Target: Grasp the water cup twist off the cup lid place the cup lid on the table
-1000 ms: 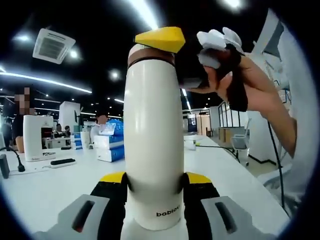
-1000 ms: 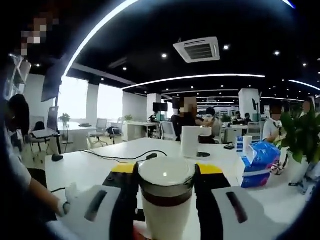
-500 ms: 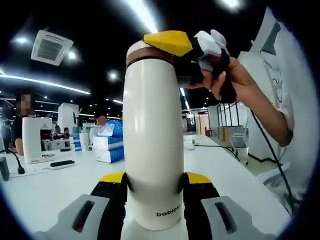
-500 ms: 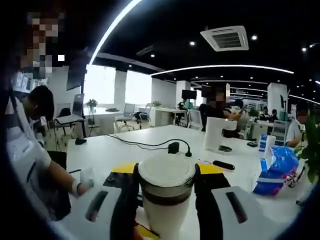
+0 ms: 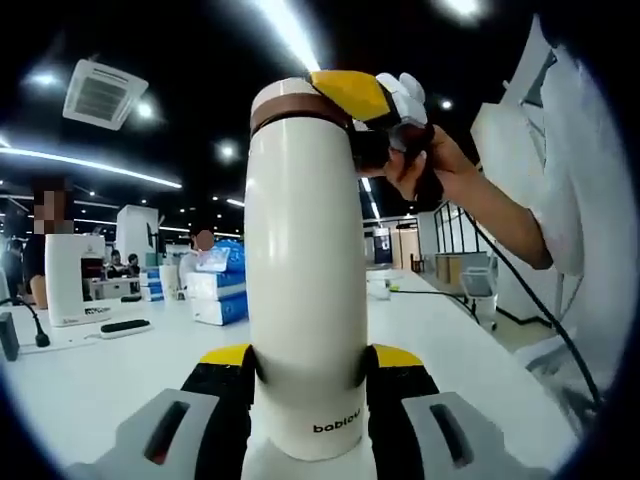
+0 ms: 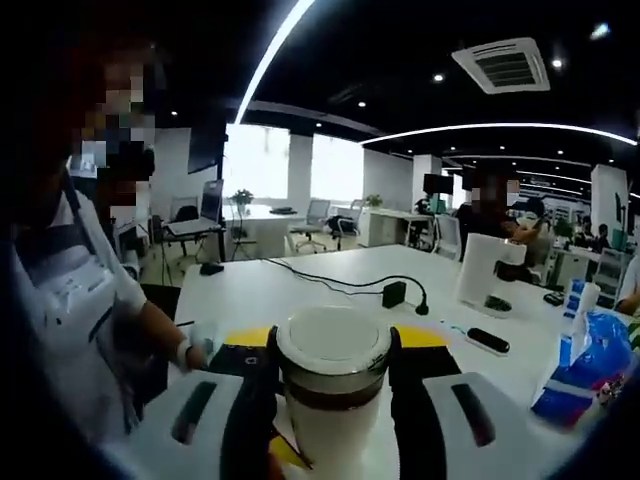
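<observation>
Since a second ago the right gripper [image 5: 345,95] has swung round the top of the water cup [image 5: 305,270]: in the left gripper view its yellow-tipped jaw, which lay flat across the crown, now sits tilted at the cup's upper right shoulder, and the person's hand [image 5: 425,160] behind it has drawn in closer to the cup. The cup itself has kept its place between the left gripper's jaws.

The left gripper [image 5: 308,375] is clamped on the lower body of the cup, one black yellow-capped jaw pressed against each side, just above the printed word near the cup's foot. The cup stands upright, white and tall, with a brown band under the cup lid [image 5: 290,95].

In the right gripper view the right gripper [image 6: 332,350] closes on the cup lid [image 6: 332,340] from both sides, jaws touching its rim, the brown band just below (the lid still looks seated on the cup).

Beyond the cup lies the white table [image 6: 300,285], with a black cable [image 6: 340,285] and plug block behind the lid and a blue packet [image 6: 585,375] off to the lid's right.
</observation>
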